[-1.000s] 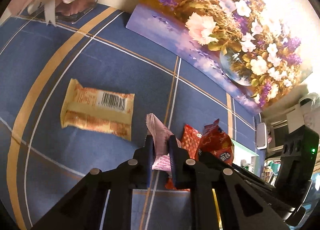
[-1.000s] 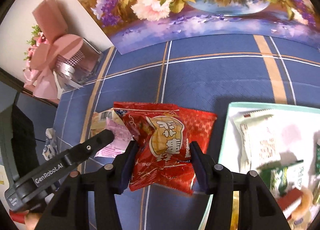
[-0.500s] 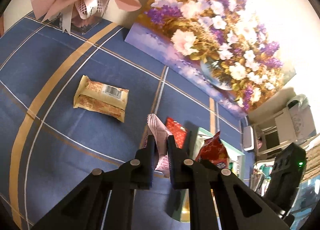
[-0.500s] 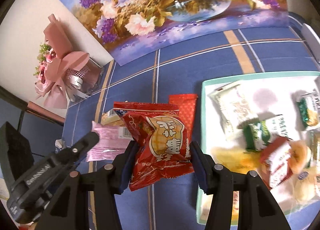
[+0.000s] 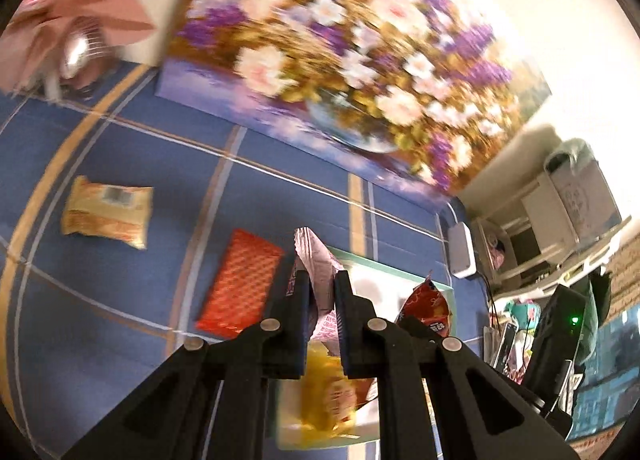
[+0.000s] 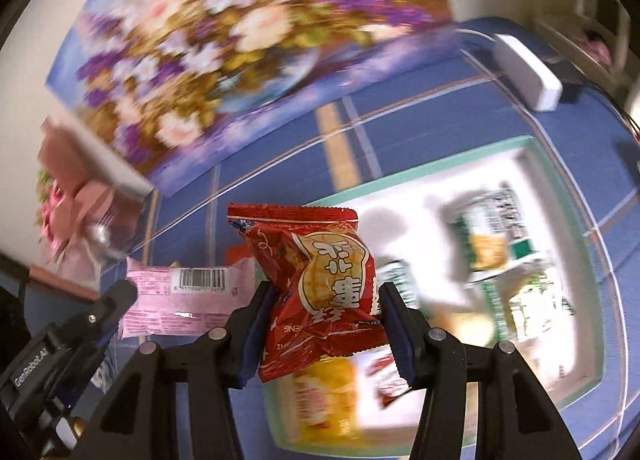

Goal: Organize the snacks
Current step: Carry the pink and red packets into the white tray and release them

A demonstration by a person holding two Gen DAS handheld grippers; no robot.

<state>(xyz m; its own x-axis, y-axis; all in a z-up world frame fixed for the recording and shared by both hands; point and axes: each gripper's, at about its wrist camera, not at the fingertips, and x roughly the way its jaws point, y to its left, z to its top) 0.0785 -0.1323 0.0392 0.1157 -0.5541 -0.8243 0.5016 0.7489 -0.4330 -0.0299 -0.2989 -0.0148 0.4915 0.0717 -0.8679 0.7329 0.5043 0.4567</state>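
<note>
Both grippers now over tray (image 6: 420, 174); left fingers (image 5: 302, 300) pinch crinkly pink packet (image 5: 316, 260), right fingers (image 6: 390, 300) puffy red pouch (image 6: 324, 280).

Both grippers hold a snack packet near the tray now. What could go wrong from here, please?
1. The left gripper pinches only a thin edge of the pink foil packet, so it may slip out before reaching the white tray with a green rim.
2. The tray looks crowded; the puffy red snack bag in the right gripper could land on other packets and slide off.
</note>
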